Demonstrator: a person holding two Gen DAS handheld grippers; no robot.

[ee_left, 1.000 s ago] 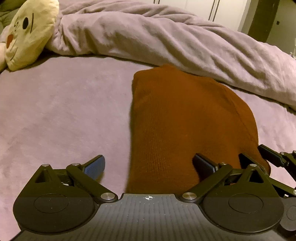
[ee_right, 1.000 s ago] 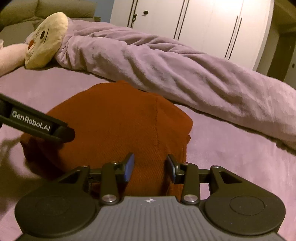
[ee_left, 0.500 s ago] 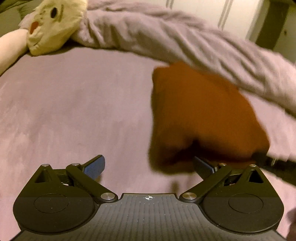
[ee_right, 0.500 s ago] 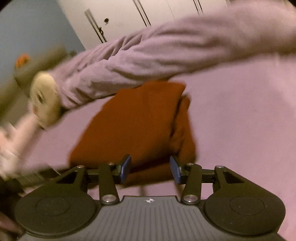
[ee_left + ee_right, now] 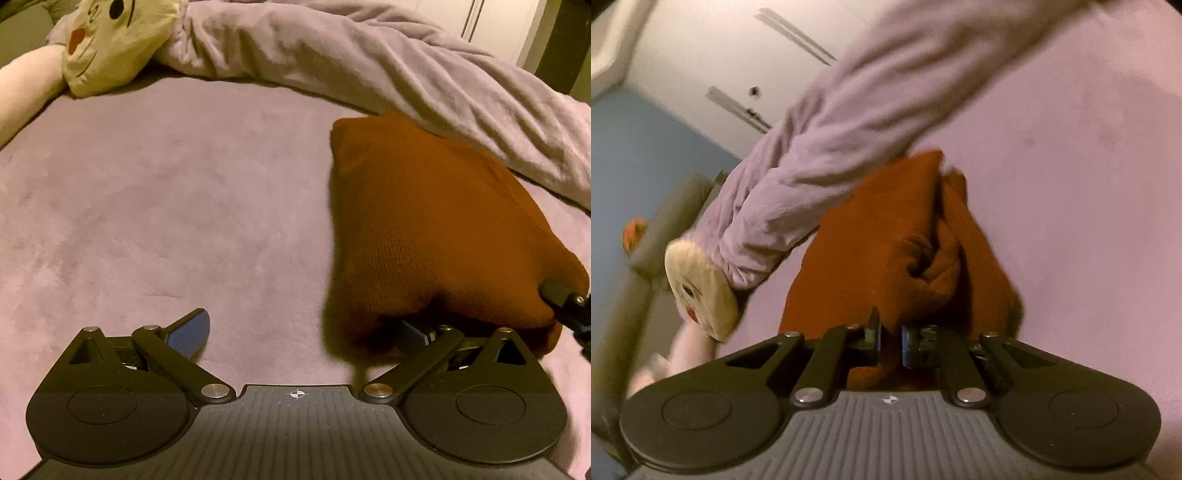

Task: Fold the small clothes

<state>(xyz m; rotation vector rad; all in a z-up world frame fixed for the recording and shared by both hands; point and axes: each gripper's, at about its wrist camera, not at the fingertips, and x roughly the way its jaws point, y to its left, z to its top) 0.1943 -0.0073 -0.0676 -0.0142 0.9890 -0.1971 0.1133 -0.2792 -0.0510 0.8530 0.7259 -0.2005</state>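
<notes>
A rust-brown knitted garment [image 5: 424, 229] lies folded on the purple bedsheet [image 5: 166, 206], right of centre in the left wrist view. My left gripper [image 5: 303, 328] is open and empty; its right finger is partly under the garment's near edge. My right gripper [image 5: 890, 339] is shut on the garment [image 5: 886, 251] and holds its bunched near edge, with the view tilted. The right gripper's tip shows at the right edge of the left wrist view [image 5: 565, 299].
A rumpled lilac duvet [image 5: 369, 62] runs along the back of the bed, touching the garment's far edge. A cream plush toy [image 5: 110, 44] lies at the back left. White wardrobe doors [image 5: 720, 55] stand behind the bed.
My right gripper has closed on the garment's near edge, lifted it and rolled to the side. The garment has bunched and shifted right in the left wrist view. The left gripper stayed open.
</notes>
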